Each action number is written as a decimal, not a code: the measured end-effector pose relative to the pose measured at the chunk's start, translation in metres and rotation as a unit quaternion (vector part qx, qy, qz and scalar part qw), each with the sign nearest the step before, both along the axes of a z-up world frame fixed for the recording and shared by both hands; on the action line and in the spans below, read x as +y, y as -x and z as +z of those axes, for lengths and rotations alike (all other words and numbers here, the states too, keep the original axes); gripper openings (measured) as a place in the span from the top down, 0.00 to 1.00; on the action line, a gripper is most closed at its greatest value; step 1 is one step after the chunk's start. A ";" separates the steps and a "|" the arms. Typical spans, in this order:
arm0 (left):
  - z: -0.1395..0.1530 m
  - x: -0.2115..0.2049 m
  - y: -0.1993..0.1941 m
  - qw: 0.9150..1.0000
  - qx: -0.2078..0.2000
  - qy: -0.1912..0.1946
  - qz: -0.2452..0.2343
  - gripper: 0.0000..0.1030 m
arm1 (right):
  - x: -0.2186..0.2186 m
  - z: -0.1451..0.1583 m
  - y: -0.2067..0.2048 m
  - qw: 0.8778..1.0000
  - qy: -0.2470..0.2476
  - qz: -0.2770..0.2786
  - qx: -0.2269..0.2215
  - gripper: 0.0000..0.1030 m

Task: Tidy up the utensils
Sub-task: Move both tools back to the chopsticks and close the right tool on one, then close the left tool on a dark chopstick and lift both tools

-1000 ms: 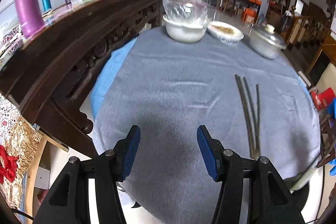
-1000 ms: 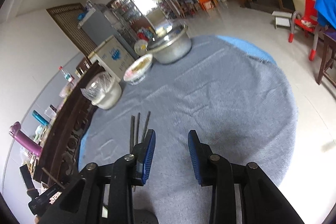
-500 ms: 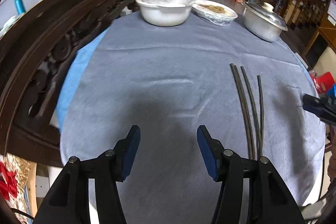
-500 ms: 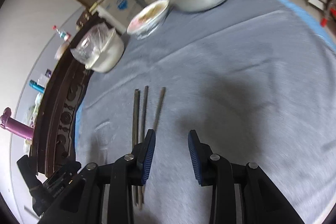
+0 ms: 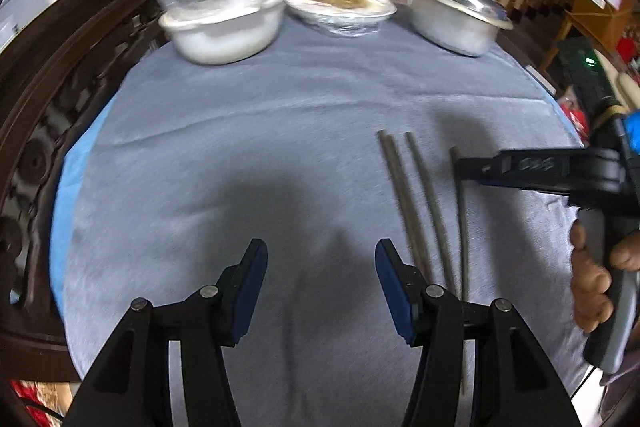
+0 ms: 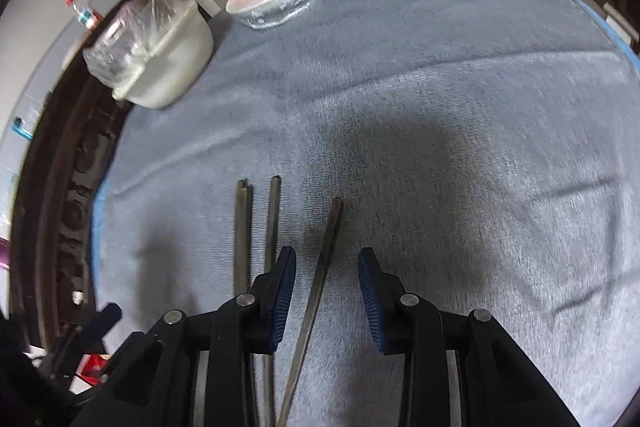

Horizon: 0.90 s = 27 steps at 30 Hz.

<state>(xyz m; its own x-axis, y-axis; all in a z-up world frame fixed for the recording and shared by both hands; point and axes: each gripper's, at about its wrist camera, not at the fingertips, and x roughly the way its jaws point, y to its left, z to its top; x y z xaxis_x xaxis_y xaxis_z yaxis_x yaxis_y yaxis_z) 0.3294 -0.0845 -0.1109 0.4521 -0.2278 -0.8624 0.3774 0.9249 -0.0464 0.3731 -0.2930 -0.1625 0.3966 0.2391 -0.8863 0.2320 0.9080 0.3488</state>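
I am holding the left tongs [image 5: 320, 279] open and empty over bare grey cloth on the counter [image 5: 240, 147], just left of the chopsticks [image 5: 404, 195], probably keeping clear. The chopsticks are lying flat on the near right part of the cloth, long axes running near to far, a touching pair, a third close by. The fourth chopstick [image 6: 320, 267], angled away, is lying between my right tongs [image 6: 326, 279], open, not gripping.
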 end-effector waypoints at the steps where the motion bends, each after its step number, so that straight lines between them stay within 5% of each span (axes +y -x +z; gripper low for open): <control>1: -0.002 -0.006 -0.002 1.000 0.001 0.000 -0.008 0.45 | 0.004 -0.003 -0.001 1.000 0.012 0.005 0.003 0.73; 2: -0.004 -0.011 -0.006 1.000 0.003 0.000 -0.013 0.45 | 0.006 -0.003 -0.002 1.000 0.029 0.010 -0.001 0.82; 5: -0.012 -0.023 -0.016 1.000 0.013 -0.001 -0.017 0.45 | 0.007 -0.004 0.001 0.999 0.045 0.021 -0.011 0.86; 27: -0.046 -0.056 -0.065 0.999 0.038 -0.009 0.001 0.39 | -0.016 -0.006 0.013 0.999 0.024 0.030 -0.024 0.88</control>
<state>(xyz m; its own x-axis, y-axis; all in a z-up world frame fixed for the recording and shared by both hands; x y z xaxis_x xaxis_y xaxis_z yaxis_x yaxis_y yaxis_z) 0.3939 -0.1407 -0.1566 0.3853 -0.2110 -0.8983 0.3709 0.9268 -0.0586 0.3606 -0.3092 -0.1682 0.4255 0.2214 -0.8774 0.1599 0.9359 0.3137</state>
